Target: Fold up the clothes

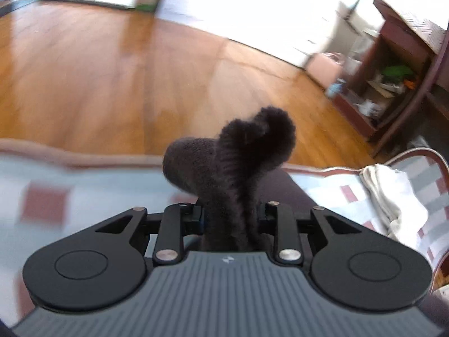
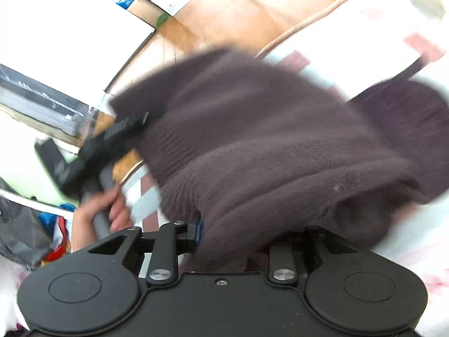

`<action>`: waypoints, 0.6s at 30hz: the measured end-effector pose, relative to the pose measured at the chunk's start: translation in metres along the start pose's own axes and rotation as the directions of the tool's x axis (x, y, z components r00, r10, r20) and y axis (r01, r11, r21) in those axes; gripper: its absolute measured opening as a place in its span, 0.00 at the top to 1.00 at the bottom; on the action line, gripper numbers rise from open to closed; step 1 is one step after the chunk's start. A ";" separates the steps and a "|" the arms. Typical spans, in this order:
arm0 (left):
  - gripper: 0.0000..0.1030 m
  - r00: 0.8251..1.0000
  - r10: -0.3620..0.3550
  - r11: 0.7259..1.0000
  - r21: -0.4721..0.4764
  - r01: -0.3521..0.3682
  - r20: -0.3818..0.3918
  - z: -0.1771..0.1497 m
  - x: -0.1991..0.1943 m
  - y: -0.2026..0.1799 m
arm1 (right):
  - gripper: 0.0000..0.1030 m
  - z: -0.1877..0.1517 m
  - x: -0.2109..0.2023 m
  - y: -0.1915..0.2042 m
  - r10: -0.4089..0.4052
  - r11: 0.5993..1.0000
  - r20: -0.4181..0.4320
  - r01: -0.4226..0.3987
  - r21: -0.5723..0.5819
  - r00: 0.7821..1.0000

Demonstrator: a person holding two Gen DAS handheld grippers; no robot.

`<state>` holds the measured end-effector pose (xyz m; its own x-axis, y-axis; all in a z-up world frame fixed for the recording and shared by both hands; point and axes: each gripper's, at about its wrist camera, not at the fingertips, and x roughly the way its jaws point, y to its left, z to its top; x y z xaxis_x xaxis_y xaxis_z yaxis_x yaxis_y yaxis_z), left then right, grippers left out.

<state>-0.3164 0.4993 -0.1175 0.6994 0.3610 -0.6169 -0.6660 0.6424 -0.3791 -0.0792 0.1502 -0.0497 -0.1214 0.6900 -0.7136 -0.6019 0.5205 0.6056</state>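
A dark purple knitted sweater [image 1: 224, 157] rises in a bunched, ribbed fold from between the jaws of my left gripper [image 1: 230, 213], which is shut on it. In the right wrist view the same sweater [image 2: 266, 140] hangs in a broad blurred drape above the checked bed cover [image 2: 364, 28]. Cloth fills the jaws of my right gripper [image 2: 247, 233], which is shut on the sweater, and hides its right finger. Further left, the left gripper [image 2: 140, 120] bites the sweater's ribbed edge, with a person's hand [image 2: 106, 213] on its handle.
The bed cover [image 1: 70, 191] has red and grey squares and a piped edge. A crumpled white cloth [image 1: 387, 196] lies on it at the right. Beyond are a wooden floor [image 1: 140, 70] and a cluttered dark wooden shelf unit [image 1: 393, 78].
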 end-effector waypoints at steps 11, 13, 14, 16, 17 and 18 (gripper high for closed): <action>0.70 0.990 0.029 0.989 -0.143 -0.048 -0.136 -0.072 -0.011 0.044 | 0.56 -0.054 0.017 -0.019 -0.171 0.953 -0.240 0.099 -0.287 0.956; 0.67 0.989 0.021 0.985 -0.166 -0.045 -0.147 -0.077 -0.008 0.051 | 0.46 -0.032 -0.003 -0.027 -0.153 0.961 -0.159 0.109 -0.255 0.975; 0.66 0.988 0.004 0.980 -0.196 -0.034 -0.152 -0.079 -0.007 0.056 | 0.44 -0.021 -0.014 -0.034 -0.145 0.968 -0.106 0.119 -0.219 0.984; 0.65 0.983 -0.044 0.964 -0.266 -0.006 -0.180 -0.081 -0.006 0.069 | 0.31 -0.004 -0.044 -0.060 -0.126 0.986 0.005 0.126 -0.108 0.992; 0.65 0.978 -0.071 0.954 -0.300 0.008 -0.197 -0.079 -0.004 0.076 | 0.29 0.001 -0.046 -0.070 -0.126 0.991 0.050 0.129 -0.047 0.991; 0.64 0.972 -0.098 0.942 -0.334 0.022 -0.214 -0.078 -0.002 0.082 | 0.23 0.004 -0.040 -0.075 -0.137 0.991 0.081 0.137 0.001 0.987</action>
<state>-0.3924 0.4988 -0.2011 0.6896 0.1430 -0.7099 -0.6991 0.3874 -0.6010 -0.0262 0.0857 -0.0649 0.0263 0.6509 -0.7587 -0.6119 0.6106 0.5027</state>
